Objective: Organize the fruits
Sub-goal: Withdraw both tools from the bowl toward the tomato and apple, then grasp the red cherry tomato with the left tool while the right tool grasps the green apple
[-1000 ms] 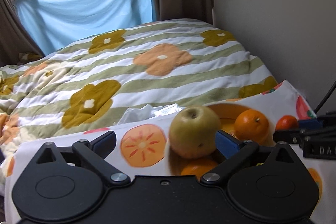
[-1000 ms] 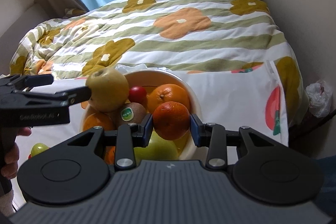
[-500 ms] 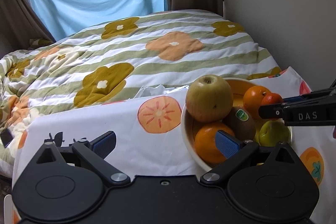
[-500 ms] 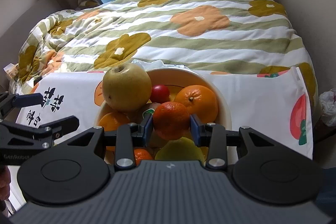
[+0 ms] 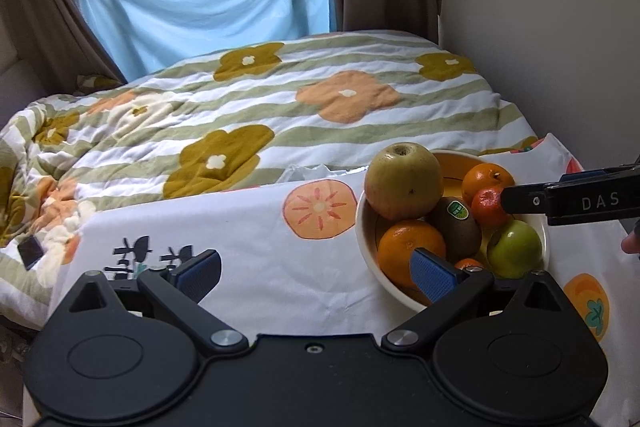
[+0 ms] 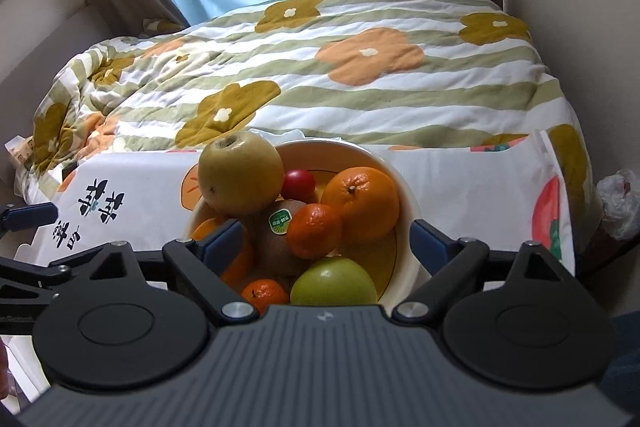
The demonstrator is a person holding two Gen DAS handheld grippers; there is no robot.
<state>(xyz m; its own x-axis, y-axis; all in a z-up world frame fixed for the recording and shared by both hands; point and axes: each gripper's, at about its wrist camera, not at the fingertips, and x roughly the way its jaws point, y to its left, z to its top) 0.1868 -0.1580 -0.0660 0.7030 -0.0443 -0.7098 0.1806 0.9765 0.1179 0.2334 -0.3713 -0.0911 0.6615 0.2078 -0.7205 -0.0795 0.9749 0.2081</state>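
Observation:
A cream bowl (image 6: 404,187) (image 5: 362,227) stands on a fruit-print cloth and holds a large yellow-green pear (image 6: 240,173) (image 5: 403,181) on top, a kiwi (image 6: 276,227), oranges (image 6: 360,203), a green apple (image 6: 334,283) and a small tangerine (image 6: 314,231) (image 5: 489,206). My right gripper (image 6: 324,241) is open just above the bowl, the tangerine lying free between its fingers. My left gripper (image 5: 316,269) is open and empty, to the left of the bowl.
The fruit-print cloth (image 5: 248,247) covers the table. A bed with a striped flower quilt (image 5: 280,107) lies behind it. A wall (image 5: 540,27) is close on the right. A white plastic bag (image 6: 618,203) sits at the far right.
My right gripper has opened and let the tangerine go into the bowl. My left gripper has drawn back to the left, leaving the pear on top of the fruit.

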